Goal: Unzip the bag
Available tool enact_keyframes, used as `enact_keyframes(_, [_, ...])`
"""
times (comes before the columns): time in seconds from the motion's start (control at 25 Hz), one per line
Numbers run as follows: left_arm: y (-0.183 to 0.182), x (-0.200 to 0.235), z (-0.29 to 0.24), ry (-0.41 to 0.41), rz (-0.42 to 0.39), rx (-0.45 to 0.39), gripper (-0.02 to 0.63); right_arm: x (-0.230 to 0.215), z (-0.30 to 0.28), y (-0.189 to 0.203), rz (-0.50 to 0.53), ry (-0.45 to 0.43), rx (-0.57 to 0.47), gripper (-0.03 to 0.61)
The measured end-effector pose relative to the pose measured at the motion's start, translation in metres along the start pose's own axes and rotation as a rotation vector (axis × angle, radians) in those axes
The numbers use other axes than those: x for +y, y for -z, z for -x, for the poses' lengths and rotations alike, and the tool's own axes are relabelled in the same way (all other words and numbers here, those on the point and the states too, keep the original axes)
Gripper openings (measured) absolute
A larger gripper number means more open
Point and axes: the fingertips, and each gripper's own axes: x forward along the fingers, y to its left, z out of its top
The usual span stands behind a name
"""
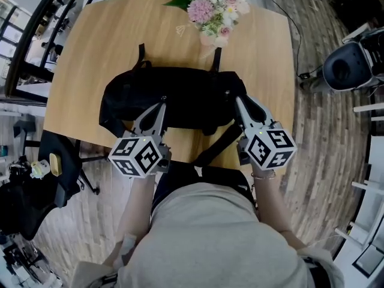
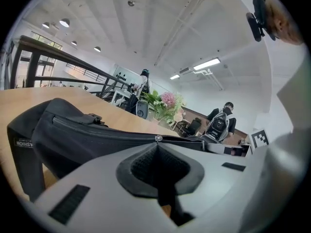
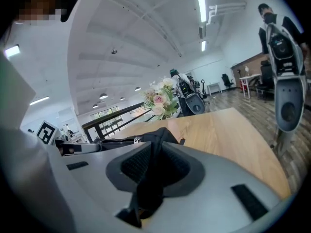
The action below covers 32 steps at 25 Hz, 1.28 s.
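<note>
A black bag [image 1: 180, 98] lies lengthwise across the wooden table [image 1: 90, 47]. My left gripper [image 1: 163, 102] reaches onto the bag's top near the middle. Its jaws are shut, with the small metal zipper pull [image 2: 156, 139] right at their tips, and the zipper line runs off to the left along the bag [image 2: 73, 135]. My right gripper [image 1: 237, 101] is at the bag's right end. In the right gripper view a fold of black bag fabric [image 3: 163, 136] is pinched between the pads of the right gripper [image 3: 156, 141]. The metal pull [image 3: 137, 140] shows to its left.
A bouquet of pink and white flowers [image 1: 216, 11] stands behind the bag at the table's far edge. A black strap [image 1: 216, 149] hangs over the near edge between my arms. A dark chair [image 1: 60, 167] stands at the left and a grey machine [image 1: 348, 68] on the floor at the right.
</note>
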Motion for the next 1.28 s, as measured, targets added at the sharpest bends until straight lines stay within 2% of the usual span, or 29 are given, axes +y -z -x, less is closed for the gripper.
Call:
enact_keyframes(0.52, [-0.022,0.019,0.017,0.085,-0.005,-0.025,0.018,0.002,0.004,-0.012,-0.002,0.169,-0.07,0.078])
enact_keyframes(0.72, [-0.02,0.019,0.018,0.125,-0.003,-0.012,0.018,0.007,0.004,-0.015,0.018,0.21,-0.078,0.1])
enact_keyframes(0.76, [-0.019,0.019,0.017,0.131,-0.004,-0.009,0.018,0.01,0.004,-0.016,0.03,0.217,-0.078,0.129])
enact_keyframes(0.88, [-0.016,0.02,0.016,0.145,-0.009,0.004,0.018,0.03,0.004,-0.023,0.174,0.229,-0.075,0.206])
enact_keyframes(1.0, [-0.015,0.02,0.015,0.159,-0.007,0.014,0.018,0.065,-0.002,-0.035,0.406,0.191,-0.067,0.212])
enact_keyframes(1.12, [-0.015,0.02,0.015,0.169,-0.009,0.019,0.018,0.109,-0.018,-0.036,0.605,0.073,-0.03,0.213])
enact_keyframes(1.28, [-0.013,0.02,0.015,0.181,0.001,0.027,0.018,0.154,-0.048,-0.009,0.867,-0.097,0.096,0.221])
